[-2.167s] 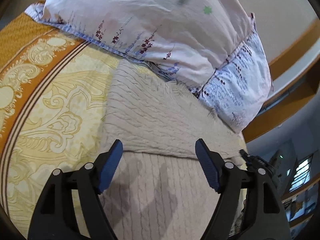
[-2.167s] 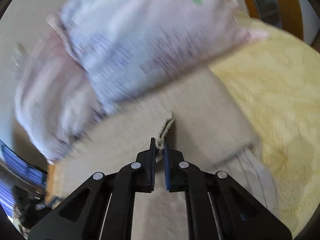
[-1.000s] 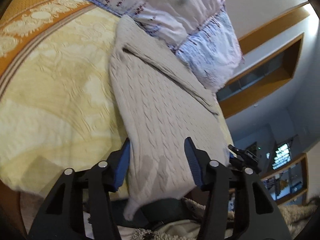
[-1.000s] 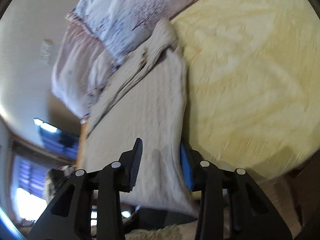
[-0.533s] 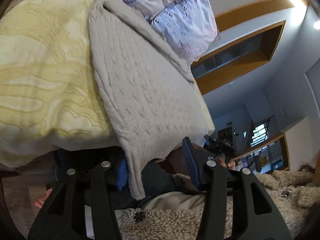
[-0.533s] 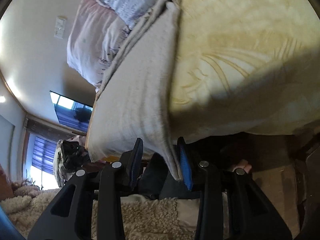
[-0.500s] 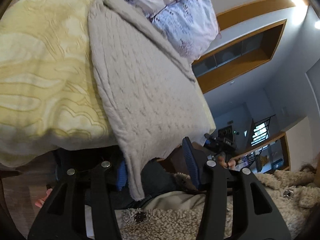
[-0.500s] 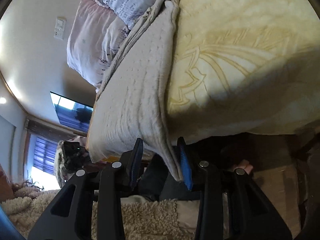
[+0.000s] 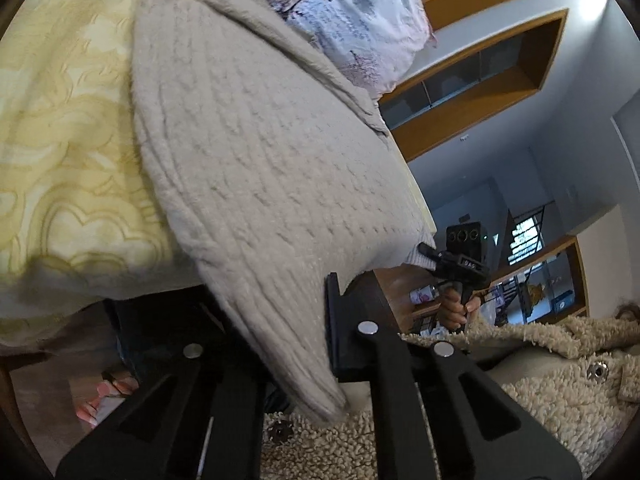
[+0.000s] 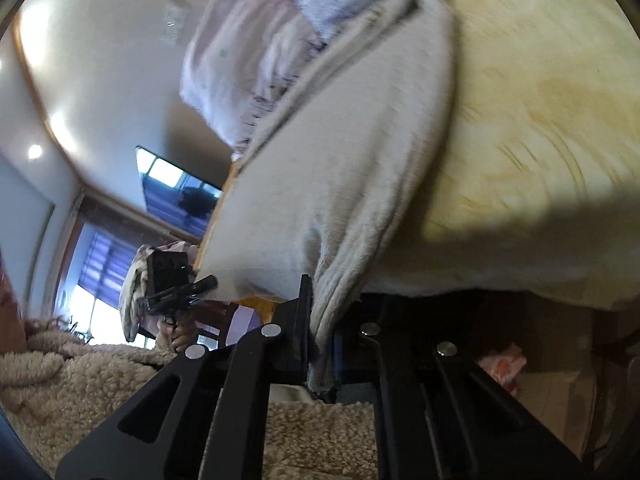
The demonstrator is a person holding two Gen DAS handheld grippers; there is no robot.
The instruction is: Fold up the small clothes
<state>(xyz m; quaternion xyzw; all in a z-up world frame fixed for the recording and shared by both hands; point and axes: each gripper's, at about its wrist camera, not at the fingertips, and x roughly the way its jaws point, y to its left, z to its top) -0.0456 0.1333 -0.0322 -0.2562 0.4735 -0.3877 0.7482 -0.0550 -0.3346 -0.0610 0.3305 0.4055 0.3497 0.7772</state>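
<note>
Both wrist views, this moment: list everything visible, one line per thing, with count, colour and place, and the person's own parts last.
knitted sweater: one, beige, spread on the bed, near hem hanging over the bed's edge
bedspread: one, yellow with a pale pattern, covering the bed under the sweater
pillows: at least two, pale pink and blue floral, at the far end of the bed
wall shelf: one, wood-framed, high on the wall
fleece jacket: one, cream, with snap buttons, worn by the person, bottom of both views
left tool: one, black, shut on the sweater's hem corner
right tool: one, black with blue pads, shut on the other hem corner
</note>
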